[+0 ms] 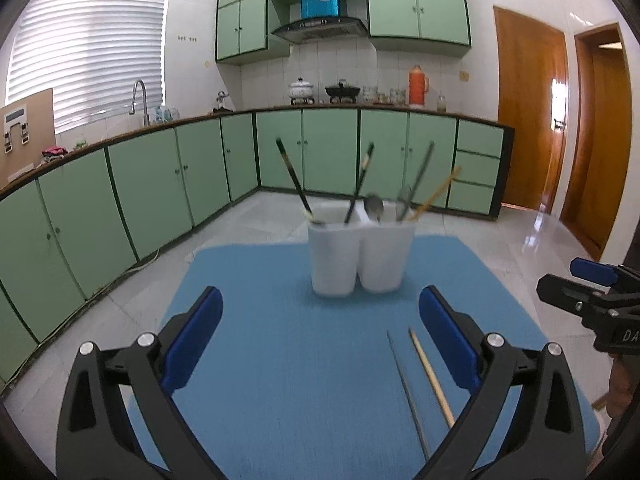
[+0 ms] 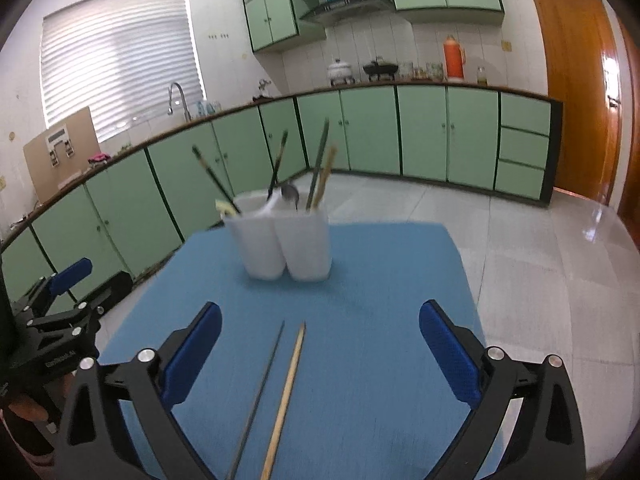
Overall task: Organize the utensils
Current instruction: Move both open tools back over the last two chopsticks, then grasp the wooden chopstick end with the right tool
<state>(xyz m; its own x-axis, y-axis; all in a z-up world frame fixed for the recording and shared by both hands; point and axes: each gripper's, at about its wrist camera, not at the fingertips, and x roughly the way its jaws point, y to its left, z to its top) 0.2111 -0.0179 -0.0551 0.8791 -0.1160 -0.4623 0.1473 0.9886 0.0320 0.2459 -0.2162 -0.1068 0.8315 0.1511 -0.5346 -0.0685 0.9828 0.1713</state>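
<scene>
Two loose chopsticks, one grey metal (image 2: 260, 396) and one bamboo (image 2: 286, 396), lie side by side on the blue mat (image 2: 380, 280) at lower centre of the right view; the left view shows them lower right, beside its right finger. The white two-compartment holder (image 1: 362, 258) sits mid-frame toward the mat's far edge, open mat between, holding about five sticks and a spoon (image 1: 375, 206). Left gripper (image 1: 320, 344) and right gripper (image 2: 320, 354) fingers both wide apart, empty.

Mat (image 2: 380, 288) bare beside chopsticks (image 2: 280, 396); holder (image 2: 286, 248) beyond.
</scene>
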